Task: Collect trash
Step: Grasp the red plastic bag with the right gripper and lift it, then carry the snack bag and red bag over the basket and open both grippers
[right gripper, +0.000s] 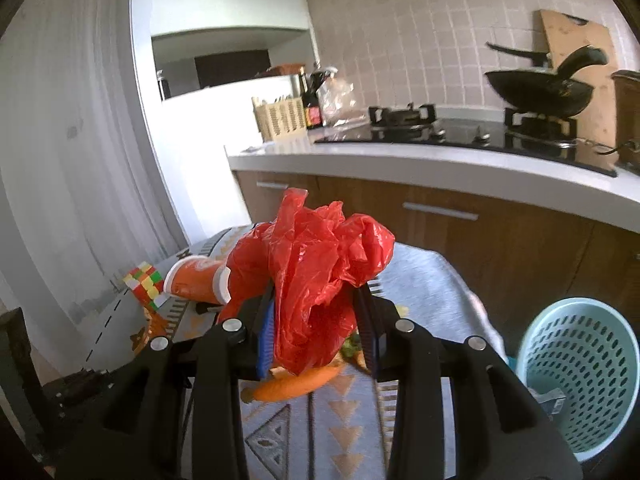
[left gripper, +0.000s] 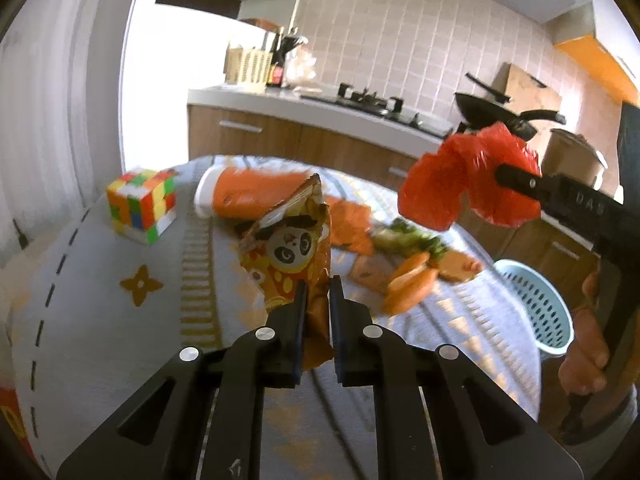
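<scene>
A grey woven cloth (left gripper: 100,320) with orange triangle and flower patterns and a dashed black border covers the desk, and beyond it runs a kitchen counter (right gripper: 440,160) with a smooth white top, brown wood-grain cabinet fronts and a black glass hob carrying a dark wok (right gripper: 540,92). Beside the desk's far right edge sits a pale blue plastic basket (right gripper: 580,376), round and perforated with rows of small slots. The left tongs (left gripper: 318,300) are clamped on the lower edge of a crinkled foil snack wrapper (left gripper: 288,244), orange with a cartoon panda face, which stands upright above the cloth. The right tongs (right gripper: 316,320) pinch a crumpled red plastic bag (right gripper: 316,264), thin, glossy and bunched into folds, held in the air above the desk, near the basket. An orange paper cup (left gripper: 248,196) with a white rim lies on its side on the cloth, next to a multicoloured puzzle cube (left gripper: 142,206). Scattered behind the wrapper are blurred toy foods: a smooth orange carrot (right gripper: 292,388), green leafy pieces (left gripper: 412,236) and a hot-dog-like bun (left gripper: 412,284).
</scene>
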Motion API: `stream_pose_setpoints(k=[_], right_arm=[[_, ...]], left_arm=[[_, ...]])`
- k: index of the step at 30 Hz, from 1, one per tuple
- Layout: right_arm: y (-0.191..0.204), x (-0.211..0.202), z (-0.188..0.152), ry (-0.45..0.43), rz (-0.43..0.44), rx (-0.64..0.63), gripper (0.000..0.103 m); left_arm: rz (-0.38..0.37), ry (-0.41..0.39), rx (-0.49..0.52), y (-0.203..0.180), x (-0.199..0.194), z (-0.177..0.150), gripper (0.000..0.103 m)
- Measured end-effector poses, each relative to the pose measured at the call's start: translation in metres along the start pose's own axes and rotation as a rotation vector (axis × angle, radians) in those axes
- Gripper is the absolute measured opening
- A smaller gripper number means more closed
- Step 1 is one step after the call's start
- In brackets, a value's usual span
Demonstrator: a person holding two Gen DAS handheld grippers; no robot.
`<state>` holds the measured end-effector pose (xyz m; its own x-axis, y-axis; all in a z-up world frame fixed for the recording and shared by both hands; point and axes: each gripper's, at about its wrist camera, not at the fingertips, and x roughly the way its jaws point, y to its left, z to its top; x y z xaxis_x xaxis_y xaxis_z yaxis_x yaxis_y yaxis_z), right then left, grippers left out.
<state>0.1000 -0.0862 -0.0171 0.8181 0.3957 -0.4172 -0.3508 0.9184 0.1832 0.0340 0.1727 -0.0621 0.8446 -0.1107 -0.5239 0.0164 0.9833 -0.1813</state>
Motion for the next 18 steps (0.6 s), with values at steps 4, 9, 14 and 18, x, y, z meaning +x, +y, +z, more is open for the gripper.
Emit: stream_pose_setpoints(k=[4, 9, 14, 18], right_arm=[[-0.015, -0.026, 0.001, -0.053, -0.045, -0.003, 0.032], [-0.042, -0.063, 0.002, -0.115, -0.119, 0.006, 0.032], [-0.074, -0.097, 0.000, -0.162, -0.216, 0.016, 0.032], [-0.107, -0.120, -0.005, -0.178, -0.283, 0.051, 0.032]], left_arm=[[-0.029, -0.042, 0.052, -0.025, -0.013, 0.013, 0.009], [-0.074, -0.075, 0.108, -0.059, -0.021, 0.024, 0.009], [-0.134, -0.087, 0.171, -0.098, -0.020, 0.031, 0.009], [-0.196, -0.089, 0.228, -0.135, -0.017, 0.036, 0.009]])
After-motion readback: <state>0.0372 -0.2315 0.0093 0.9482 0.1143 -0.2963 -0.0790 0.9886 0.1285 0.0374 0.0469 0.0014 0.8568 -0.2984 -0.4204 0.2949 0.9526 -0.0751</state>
